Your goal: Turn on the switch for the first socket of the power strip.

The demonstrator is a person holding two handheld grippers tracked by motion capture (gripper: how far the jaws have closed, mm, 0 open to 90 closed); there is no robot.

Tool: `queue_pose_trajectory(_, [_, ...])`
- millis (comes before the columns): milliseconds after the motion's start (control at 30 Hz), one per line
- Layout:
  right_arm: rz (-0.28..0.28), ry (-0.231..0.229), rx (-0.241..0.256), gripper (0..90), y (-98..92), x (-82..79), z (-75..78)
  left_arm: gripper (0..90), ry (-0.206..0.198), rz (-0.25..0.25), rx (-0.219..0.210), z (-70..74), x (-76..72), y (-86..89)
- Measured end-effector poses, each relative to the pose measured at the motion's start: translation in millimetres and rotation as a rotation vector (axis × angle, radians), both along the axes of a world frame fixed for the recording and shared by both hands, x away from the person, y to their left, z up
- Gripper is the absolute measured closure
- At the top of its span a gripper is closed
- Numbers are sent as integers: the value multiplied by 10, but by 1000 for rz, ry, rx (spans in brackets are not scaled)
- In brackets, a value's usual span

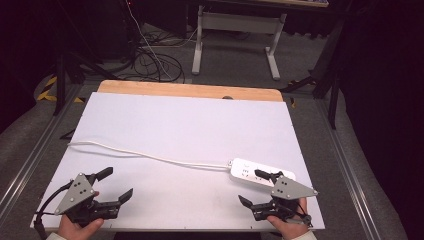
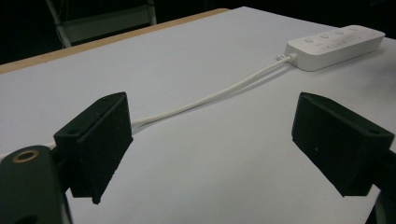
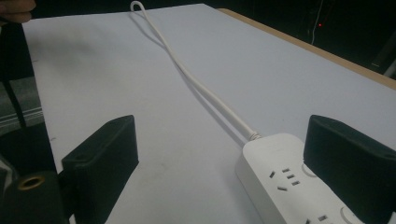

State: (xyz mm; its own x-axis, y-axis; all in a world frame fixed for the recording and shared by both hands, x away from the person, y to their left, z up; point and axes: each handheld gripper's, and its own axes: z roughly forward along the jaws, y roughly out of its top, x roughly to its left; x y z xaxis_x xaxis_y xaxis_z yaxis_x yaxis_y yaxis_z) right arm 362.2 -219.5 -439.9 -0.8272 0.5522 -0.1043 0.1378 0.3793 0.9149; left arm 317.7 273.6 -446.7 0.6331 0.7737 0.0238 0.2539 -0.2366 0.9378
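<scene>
A white power strip (image 1: 248, 171) lies flat on the white table top (image 1: 190, 120) at the front right. Its white cable (image 1: 150, 155) runs left across the table to the left edge. My right gripper (image 1: 250, 187) is open at the strip's near left end, one jaw above the strip and the other over bare table. In the right gripper view the strip (image 3: 285, 184) sits partly under the right-hand jaw, and the cable (image 3: 201, 88) leads away. My left gripper (image 1: 118, 183) is open at the front left, holding nothing. It faces the cable (image 2: 210, 98) and the far strip (image 2: 336, 44).
The table's wooden back edge (image 1: 190, 90) shows beyond the white top. Metal rails (image 1: 30, 160) run along both sides. A white desk frame (image 1: 235, 35) and loose floor cables (image 1: 150, 60) lie behind the table.
</scene>
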Motion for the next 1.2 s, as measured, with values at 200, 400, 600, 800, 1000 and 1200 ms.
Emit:
queue_pose_trajectory(200, [6,-2,-12,96,14,7,60,130,-10,6,18,2,-9,-5])
queue_pose_trajectory(400, [-10,10,-16,119,13,47,154,132,-10,12,24,1,-12,-10])
queue_pose_trajectory(600, [-24,12,-27,128,38,100,212,137,-7,12,17,4,-7,-3])
queue_pose_trajectory(800, [-50,17,-31,128,31,167,293,139,-8,12,26,2,-18,-3])
queue_pose_trajectory(1000, [-57,14,-34,128,40,239,352,140,-9,11,27,3,-18,-9])
queue_pose_trajectory(1200, [-56,18,-43,270,14,261,365,144,-5,8,31,-3,-13,-16])
